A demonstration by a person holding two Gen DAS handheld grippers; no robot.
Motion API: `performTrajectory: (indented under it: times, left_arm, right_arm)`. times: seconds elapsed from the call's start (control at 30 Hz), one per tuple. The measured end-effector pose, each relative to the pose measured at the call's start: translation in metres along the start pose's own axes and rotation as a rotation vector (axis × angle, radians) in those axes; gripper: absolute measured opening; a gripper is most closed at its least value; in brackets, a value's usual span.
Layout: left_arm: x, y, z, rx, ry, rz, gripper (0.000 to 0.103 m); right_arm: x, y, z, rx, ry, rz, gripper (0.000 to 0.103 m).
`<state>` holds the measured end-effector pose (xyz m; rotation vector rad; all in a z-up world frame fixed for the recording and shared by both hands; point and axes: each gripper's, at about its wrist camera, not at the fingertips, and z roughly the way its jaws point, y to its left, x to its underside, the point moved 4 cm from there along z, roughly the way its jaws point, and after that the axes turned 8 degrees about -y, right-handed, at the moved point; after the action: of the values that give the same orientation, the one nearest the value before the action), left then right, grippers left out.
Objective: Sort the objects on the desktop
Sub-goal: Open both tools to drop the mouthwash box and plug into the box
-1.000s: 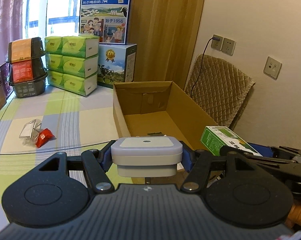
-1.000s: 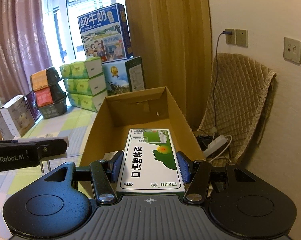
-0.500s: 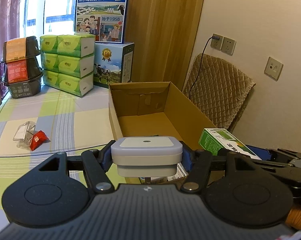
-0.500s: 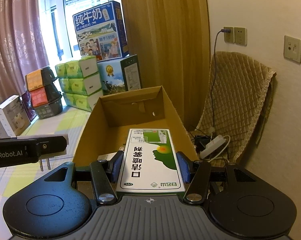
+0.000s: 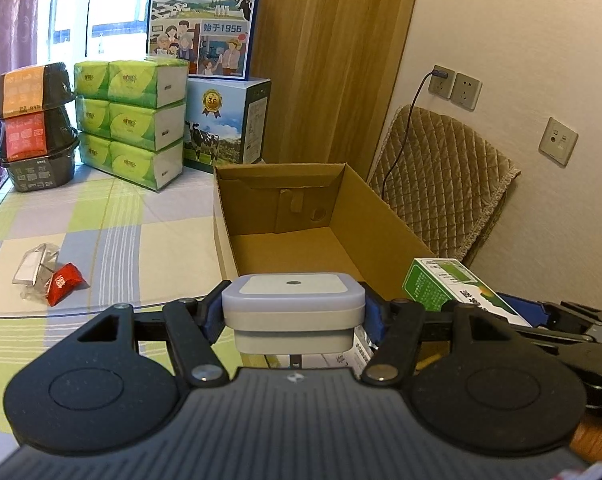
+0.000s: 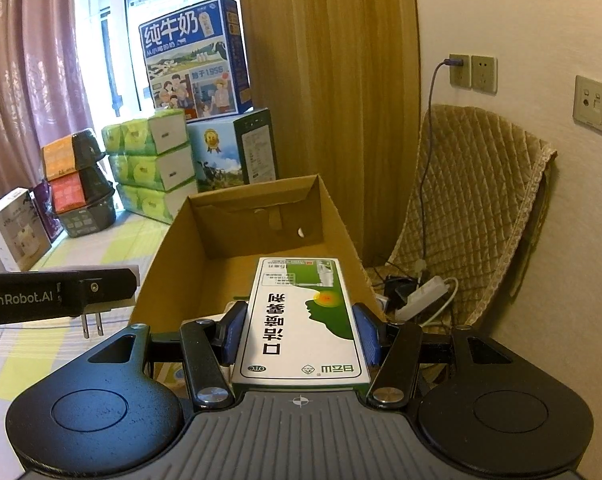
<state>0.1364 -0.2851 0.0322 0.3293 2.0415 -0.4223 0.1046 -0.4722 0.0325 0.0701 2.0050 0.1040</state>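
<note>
Pictured above the near end of an open cardboard box (image 5: pixel 381 216) on the checked bench (image 5: pixel 113 240): left claw (image 5: pixel 293 316) clamped on a white plug adapter (image 5: pixel 293 304), right claw (image 6: pixel 299 334) clamped on a green-and-white medicine box (image 6: pixel 301 320). Lying well left on the bench, a red sachet (image 5: pixel 63 282) beside a clear packet (image 5: pixel 35 268). Stacked beyond, tissue packs (image 5: pixel 133 120) and milk cartons (image 5: pixel 205 16). Inside the cardboard box, bare floor at the far end, small printed packs (image 5: pixel 353 356) under the left claw.

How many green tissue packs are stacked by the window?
6 visible in the left wrist view: top pair, middle pair, bottom pair, left of the cow-print milk box. More may sit behind.
</note>
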Motion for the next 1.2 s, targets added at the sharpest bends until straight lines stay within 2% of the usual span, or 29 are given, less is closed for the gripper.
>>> performTrajectory:
  times: [0.4, 0.53, 0.97, 1.2]
  left_arm:
    - [-0.014, -0.01, 0.038, 0.044, 0.029, 0.006, 0.06]
    - [-0.018, -0.008, 0.048, 0.038, 0.043, 0.009, 0.064]
    - [-0.007, 0.033, 0.027, -0.026, 0.047, -0.067, 0.067]
    - [0.003, 0.047, 0.016, -0.042, 0.053, -0.106, 0.068]
  right_arm:
    - [-0.012, -0.005, 0.023, 0.007, -0.007, -0.032, 0.053]
    - [-0.013, -0.008, 0.027, 0.014, -0.005, -0.03, 0.053]
    - [-0.006, -0.005, 0.029, 0.002, 0.013, -0.021, 0.053]
    - [-0.021, 0.004, 0.045, -0.024, -0.033, -0.046, 0.053]
